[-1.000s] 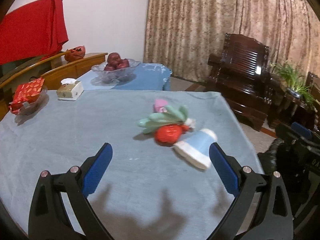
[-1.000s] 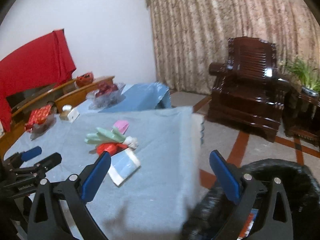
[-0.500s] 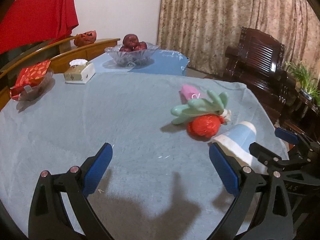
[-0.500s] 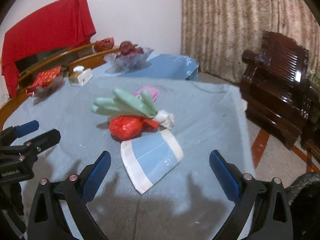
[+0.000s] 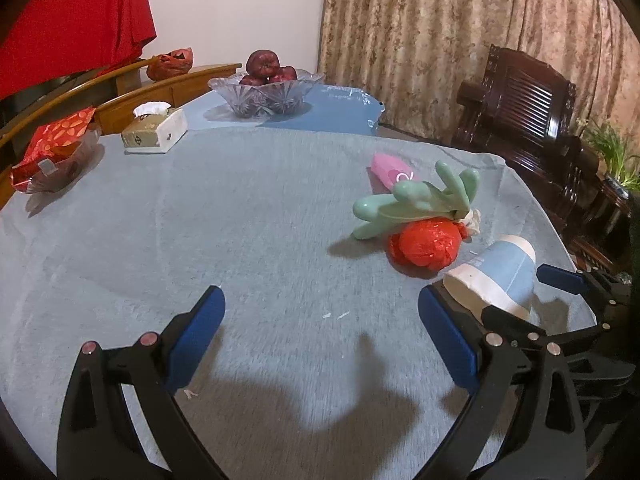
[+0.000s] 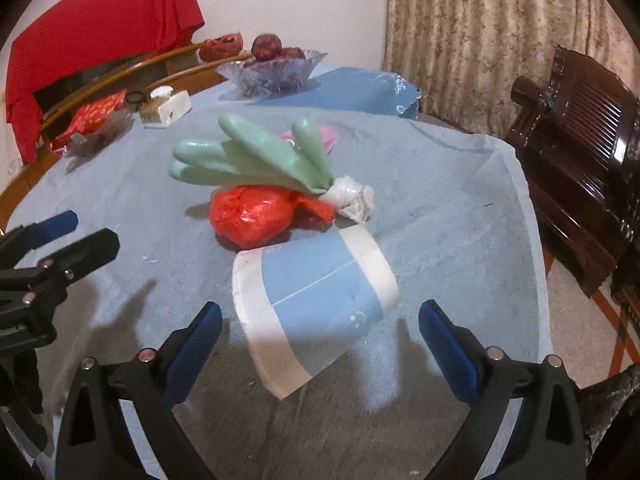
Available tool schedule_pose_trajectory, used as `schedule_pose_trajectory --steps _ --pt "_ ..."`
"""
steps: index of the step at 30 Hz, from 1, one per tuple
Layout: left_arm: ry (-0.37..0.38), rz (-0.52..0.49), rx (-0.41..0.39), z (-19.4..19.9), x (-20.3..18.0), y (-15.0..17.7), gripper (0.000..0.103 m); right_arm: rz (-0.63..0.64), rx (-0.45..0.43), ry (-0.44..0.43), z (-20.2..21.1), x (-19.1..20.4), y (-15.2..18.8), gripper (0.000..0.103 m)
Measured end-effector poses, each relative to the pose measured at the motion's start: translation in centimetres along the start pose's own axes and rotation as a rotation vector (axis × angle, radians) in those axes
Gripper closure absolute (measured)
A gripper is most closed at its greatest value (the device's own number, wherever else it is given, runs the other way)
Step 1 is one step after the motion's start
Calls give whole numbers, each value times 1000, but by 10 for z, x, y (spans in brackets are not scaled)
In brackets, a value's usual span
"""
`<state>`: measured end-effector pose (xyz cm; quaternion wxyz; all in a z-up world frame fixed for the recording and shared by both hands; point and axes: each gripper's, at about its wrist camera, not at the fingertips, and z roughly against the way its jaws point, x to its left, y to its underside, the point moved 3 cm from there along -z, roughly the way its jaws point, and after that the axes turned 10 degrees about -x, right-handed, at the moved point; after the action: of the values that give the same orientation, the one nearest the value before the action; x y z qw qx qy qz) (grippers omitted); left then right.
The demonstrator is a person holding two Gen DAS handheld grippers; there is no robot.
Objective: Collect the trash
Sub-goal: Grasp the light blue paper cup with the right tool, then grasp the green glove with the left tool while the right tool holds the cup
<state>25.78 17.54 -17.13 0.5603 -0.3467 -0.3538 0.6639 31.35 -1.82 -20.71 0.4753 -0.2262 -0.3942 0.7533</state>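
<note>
A pile of trash lies on the grey-blue tablecloth (image 5: 200,220): a blue-and-white paper cup (image 6: 316,304) on its side, a crumpled red bag (image 6: 252,216), a green rubber glove (image 6: 256,156), a white wad (image 6: 352,198) and a pink packet (image 5: 390,172). My right gripper (image 6: 320,344) is open, its fingers on either side of the cup, just short of it. My left gripper (image 5: 320,332) is open and empty over bare cloth, left of the pile. The cup (image 5: 496,280), red bag (image 5: 426,242) and glove (image 5: 416,204) also show in the left wrist view.
A glass bowl of apples (image 5: 266,88), a tissue box (image 5: 154,128) and a dish with a red packet (image 5: 52,152) stand at the table's far side. A dark wooden armchair (image 5: 528,116) stands right of the table. A black bag's edge (image 6: 612,392) shows lower right.
My right gripper has swung from the black bag by the floor to the table and closed in on the cup. My left gripper has drifted slightly forward and left; both stayed open.
</note>
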Motion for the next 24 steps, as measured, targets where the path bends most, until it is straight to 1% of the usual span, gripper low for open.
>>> schedule_pose_trajectory --steps 3,4,8,12,19,24 --pt "0 5 1 0 0 0 8 -5 24 -4 -5 -1 1 12" --pt "0 7 0 -1 0 -1 8 -10 34 -15 -7 -2 1 20" --pt "0 6 0 -2 0 -1 8 -37 45 -30 -8 -5 3 26" --pt "5 12 -1 -2 -2 -3 8 -95 21 -36 3 -13 0 26" --pt "35 1 -21 -3 -17 -14 8 -153 -46 25 27 -33 -14 26" --pt "68 3 -42 -15 -32 -29 9 -190 -70 60 29 -52 -27 26"
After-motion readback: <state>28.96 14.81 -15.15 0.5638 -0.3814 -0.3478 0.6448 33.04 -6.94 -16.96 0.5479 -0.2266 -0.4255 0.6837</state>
